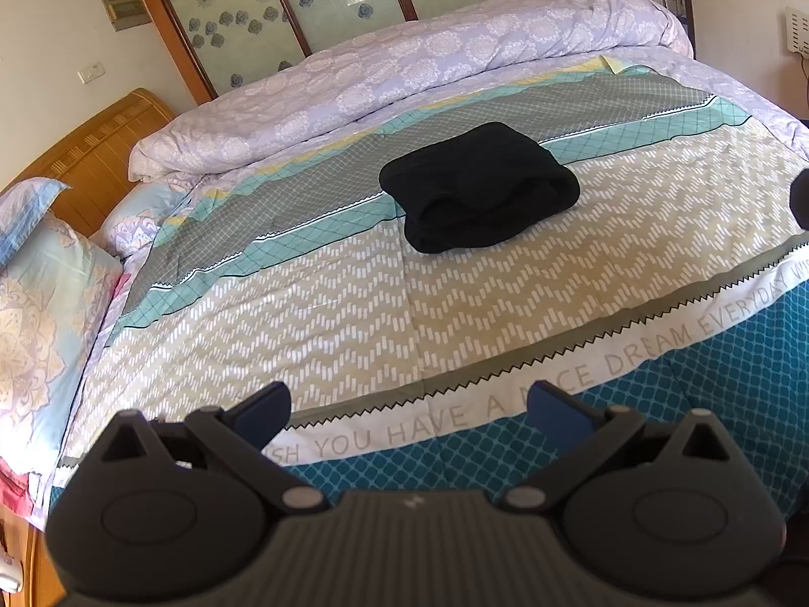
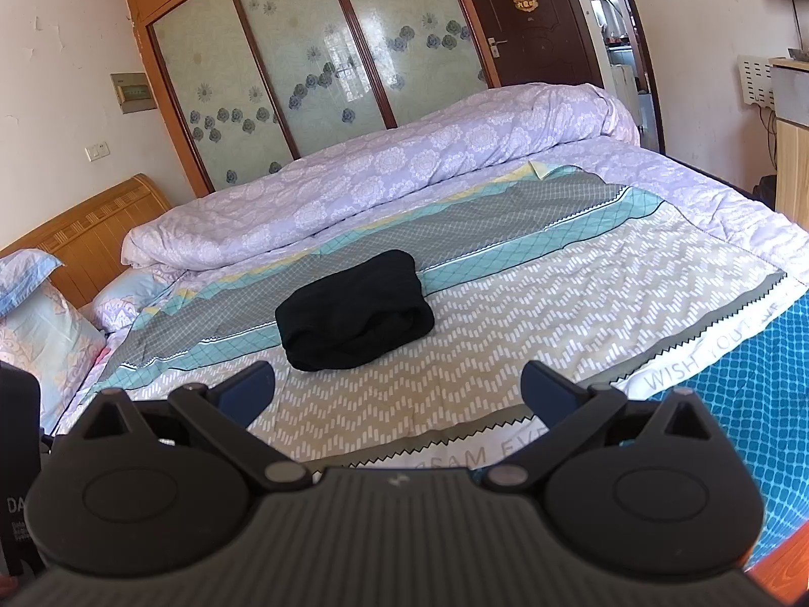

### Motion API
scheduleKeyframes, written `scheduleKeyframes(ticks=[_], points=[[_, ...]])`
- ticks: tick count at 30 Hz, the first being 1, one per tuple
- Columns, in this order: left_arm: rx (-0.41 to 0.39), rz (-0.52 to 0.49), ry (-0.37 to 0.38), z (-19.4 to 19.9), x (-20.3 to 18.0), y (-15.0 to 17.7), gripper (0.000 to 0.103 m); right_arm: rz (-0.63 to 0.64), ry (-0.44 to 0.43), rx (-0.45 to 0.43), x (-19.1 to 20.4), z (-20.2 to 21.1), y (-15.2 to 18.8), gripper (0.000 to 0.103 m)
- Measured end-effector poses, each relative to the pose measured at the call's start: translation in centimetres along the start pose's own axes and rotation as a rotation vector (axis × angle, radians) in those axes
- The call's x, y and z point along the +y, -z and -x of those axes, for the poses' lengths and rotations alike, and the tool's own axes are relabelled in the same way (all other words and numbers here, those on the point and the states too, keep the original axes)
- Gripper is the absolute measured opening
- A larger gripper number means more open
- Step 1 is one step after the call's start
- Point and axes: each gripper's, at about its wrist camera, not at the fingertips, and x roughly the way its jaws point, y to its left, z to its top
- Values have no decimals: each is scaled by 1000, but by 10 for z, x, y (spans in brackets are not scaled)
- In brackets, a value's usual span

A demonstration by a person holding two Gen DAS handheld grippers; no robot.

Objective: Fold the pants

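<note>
We judge the folding done, or all but done; the black pants (image 1: pixel 479 187) lie as a compact folded bundle on the patterned bedspread (image 1: pixel 354 303), at about twelve o'clock from our left gripper (image 1: pixel 409 404) and eleven o'clock from our right gripper (image 2: pixel 397 384), well apart from both; behind them runs the rolled lilac quilt (image 2: pixel 404 167). Both grippers hang over the near edge of the bed with fingers spread wide and nothing between them. What remains, as we read it, is only a check; should the open end at five o'clock of the bundle look loose, we would reach in and press it flat.
</note>
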Motion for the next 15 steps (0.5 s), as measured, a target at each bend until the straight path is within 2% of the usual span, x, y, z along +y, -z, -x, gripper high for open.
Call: scheduleKeyframes(ticks=[15], points=[[-19,-6,0,4,-2,-2,103,-1,-3,-2,-1,1,0,103]])
